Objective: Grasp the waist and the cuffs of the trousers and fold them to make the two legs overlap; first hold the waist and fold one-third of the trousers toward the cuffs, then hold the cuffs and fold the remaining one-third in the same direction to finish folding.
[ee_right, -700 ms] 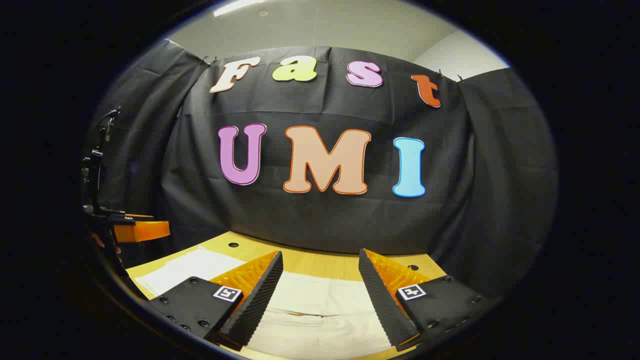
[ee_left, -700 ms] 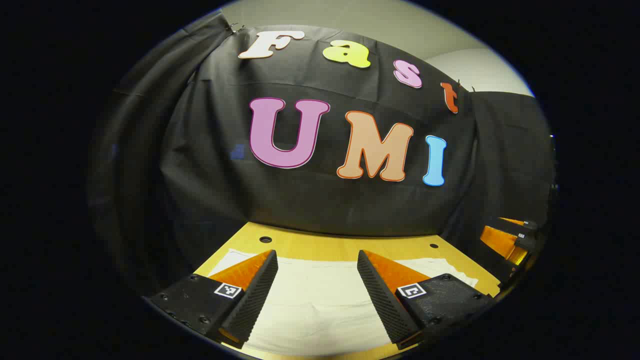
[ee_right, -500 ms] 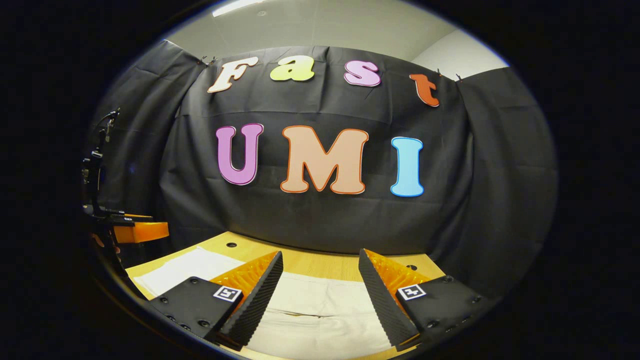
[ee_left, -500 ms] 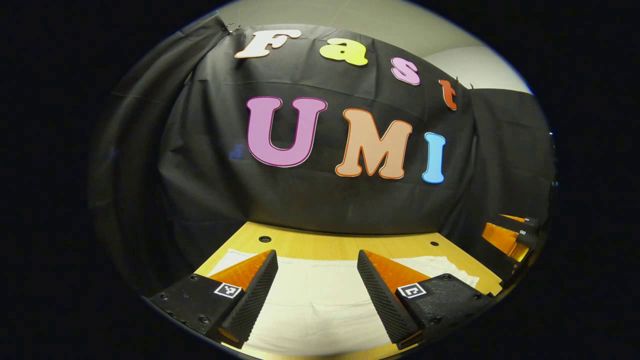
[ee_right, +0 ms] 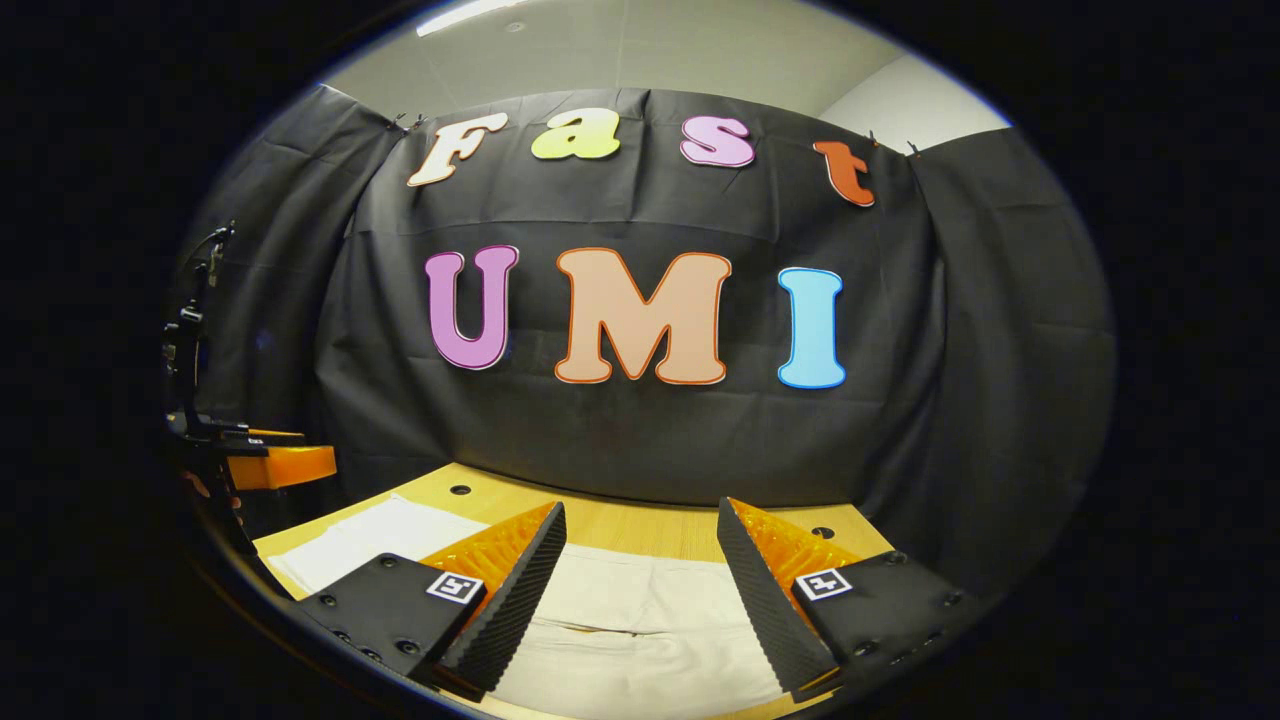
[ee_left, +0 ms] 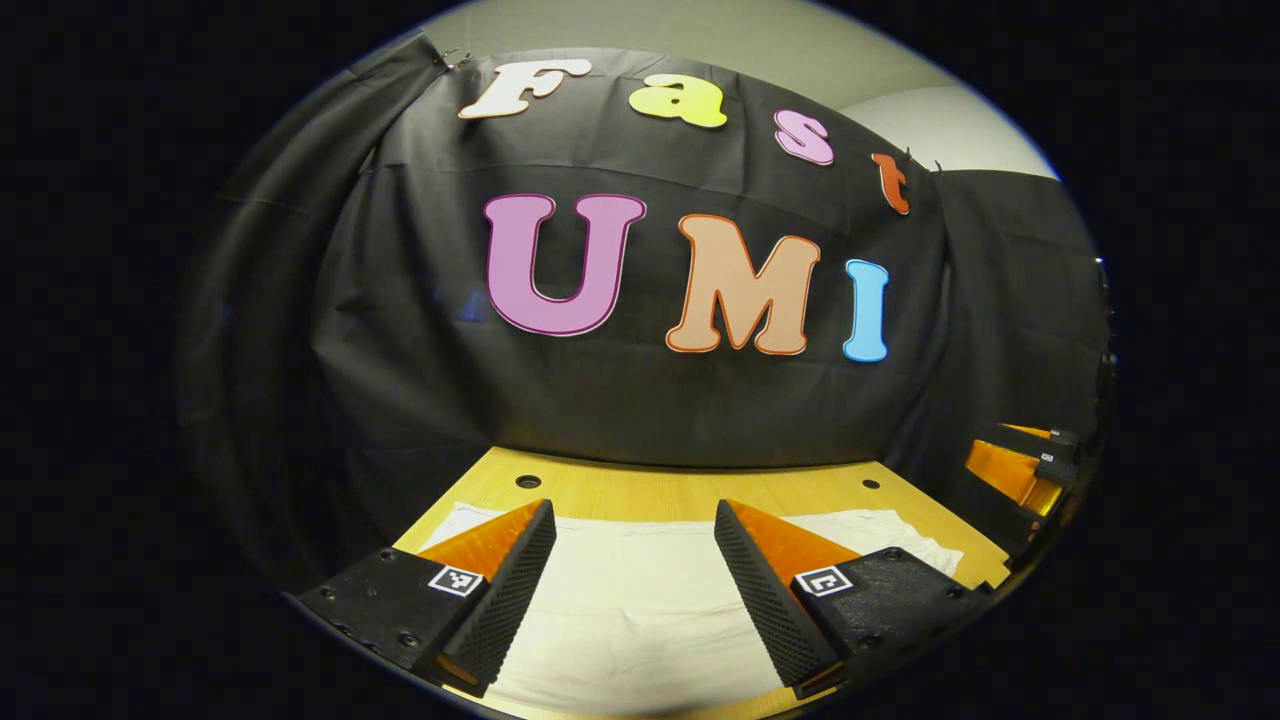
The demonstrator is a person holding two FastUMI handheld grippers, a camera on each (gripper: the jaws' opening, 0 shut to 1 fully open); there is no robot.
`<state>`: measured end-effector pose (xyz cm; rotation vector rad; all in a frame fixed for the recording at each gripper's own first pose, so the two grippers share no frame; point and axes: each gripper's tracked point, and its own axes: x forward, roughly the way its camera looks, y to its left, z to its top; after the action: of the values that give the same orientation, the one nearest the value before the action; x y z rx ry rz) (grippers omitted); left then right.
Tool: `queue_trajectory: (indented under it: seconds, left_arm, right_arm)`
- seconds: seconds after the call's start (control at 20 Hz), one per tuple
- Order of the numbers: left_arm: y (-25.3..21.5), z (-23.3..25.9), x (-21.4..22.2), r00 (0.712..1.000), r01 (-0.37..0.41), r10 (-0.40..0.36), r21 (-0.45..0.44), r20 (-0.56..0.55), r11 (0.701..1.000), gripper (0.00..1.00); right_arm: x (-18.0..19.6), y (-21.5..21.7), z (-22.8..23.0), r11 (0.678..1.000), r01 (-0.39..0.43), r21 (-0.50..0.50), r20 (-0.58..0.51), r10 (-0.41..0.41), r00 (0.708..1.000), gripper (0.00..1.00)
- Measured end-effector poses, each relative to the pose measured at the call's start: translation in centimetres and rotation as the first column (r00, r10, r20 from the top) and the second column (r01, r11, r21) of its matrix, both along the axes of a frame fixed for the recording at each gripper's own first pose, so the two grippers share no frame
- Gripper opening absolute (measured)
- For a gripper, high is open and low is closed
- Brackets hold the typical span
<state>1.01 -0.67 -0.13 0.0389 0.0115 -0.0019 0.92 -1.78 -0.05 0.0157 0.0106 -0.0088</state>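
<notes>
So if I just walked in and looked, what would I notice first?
Probably the pale trousers spread flat across the yellow wooden table, right below both grippers. Then the left gripper and right gripper, each open above the cloth, holding nothing.

Small square coded marker tags [ee_left: 456,580] on each gripper's fingers — patterns only, no readable text or numbers

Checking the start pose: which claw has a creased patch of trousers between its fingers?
The right claw: a dark crease crosses the trousers there; under the left claw they lie smooth.
</notes>
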Motion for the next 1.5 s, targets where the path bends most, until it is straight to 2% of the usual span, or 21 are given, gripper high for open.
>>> queue_trajectory:
  seconds: [0.35, 0.6, 0.8, 0.95, 1.1, 1.15, 1.3, 1.5]
  left_arm:
    - [1.5, -2.4, 0.4, 0.997, 0.017, -0.015, 0.026, -0.074, 1.0, 0.97]
    - [1.9, -5.4, 0.3, 0.978, 0.115, -0.099, 0.079, -0.182, 0.99, 0.97]
    - [2.1, -8.2, -0.2, 0.936, 0.236, -0.195, 0.11, -0.292, 0.965, 0.97]
    - [2.9, -10.9, -1.1, 0.883, 0.338, -0.253, 0.162, -0.396, 0.927, 0.98]
    - [3.7, -14.3, -2.6, 0.805, 0.453, -0.302, 0.2, -0.511, 0.869, 0.98]
    - [4.0, -15.5, -3.2, 0.772, 0.492, -0.319, 0.198, -0.55, 0.848, 0.97]
    - [5.3, -19.4, -5.4, 0.647, 0.601, -0.325, 0.199, -0.69, 0.774, 0.95]
    - [8.0, -22.2, -7.5, 0.506, 0.702, -0.293, 0.191, -0.811, 0.686, 0.94]
  right_arm:
    - [-0.4, -1.1, -0.8, 0.999, 0.037, 0.007, -0.021, -0.037, 0.999, 0.98]
    - [-0.8, -2.1, -1.8, 0.997, 0.079, 0.002, -0.047, -0.079, 0.996, 0.97]
    - [-1.7, -2.7, -2.3, 0.994, 0.112, 0.009, -0.063, -0.111, 0.992, 0.97]
    - [-2.3, -3.2, -3.2, 0.989, 0.147, 0.008, -0.083, -0.145, 0.986, 0.97]
    - [-2.9, -3.7, -3.8, 0.985, 0.174, 0.014, -0.095, -0.172, 0.98, 0.98]
    - [-3.1, -3.8, -4.0, 0.983, 0.183, 0.013, -0.098, -0.181, 0.979, 0.97]
    - [-3.2, -4.4, -4.8, 0.979, 0.205, 0.001, -0.117, -0.203, 0.972, 0.98]
    - [-3.0, -5.0, -5.6, 0.976, 0.219, -0.013, -0.134, -0.218, 0.967, 0.98]
